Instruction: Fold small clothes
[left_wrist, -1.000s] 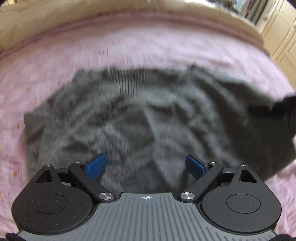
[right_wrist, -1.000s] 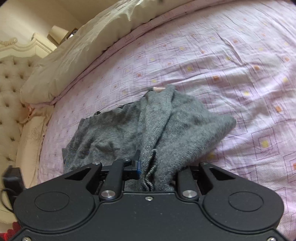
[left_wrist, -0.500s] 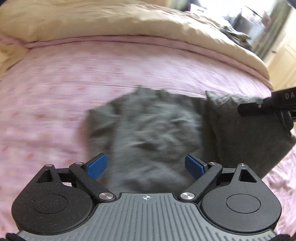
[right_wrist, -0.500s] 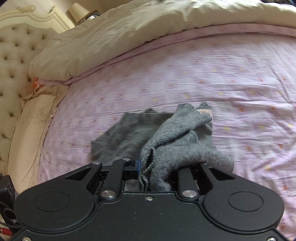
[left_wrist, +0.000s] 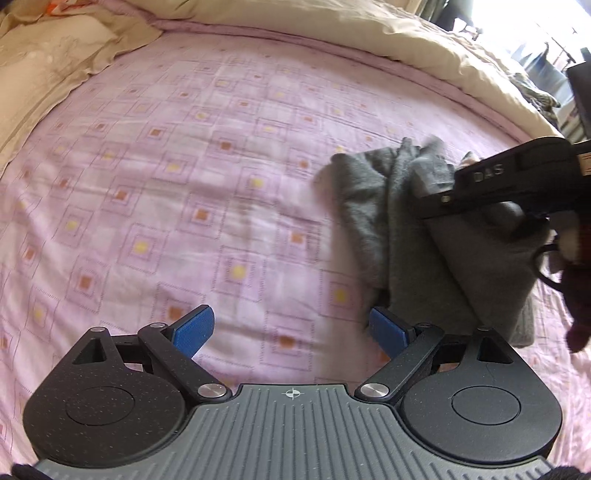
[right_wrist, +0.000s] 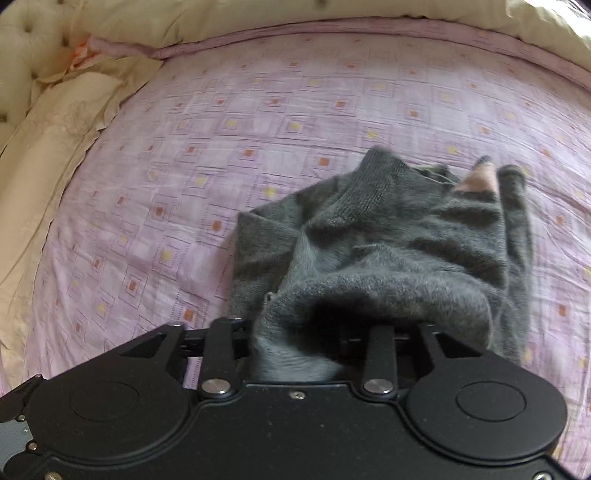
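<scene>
Left wrist view looks down on a pink patterned bedsheet. The left gripper hangs over bare sheet with its blue pads spread wide and nothing between them. Off to its right, a grey knitted garment hangs bunched from the black right gripper, its lower part reaching the sheet. Right wrist view shows what the first cannot: the right gripper has its fingers drawn in on a thick fold of the same garment, clamped between them. This view also shows a small pink patch at the far edge of the knit, and a cream pillow along the bed's left side.
</scene>
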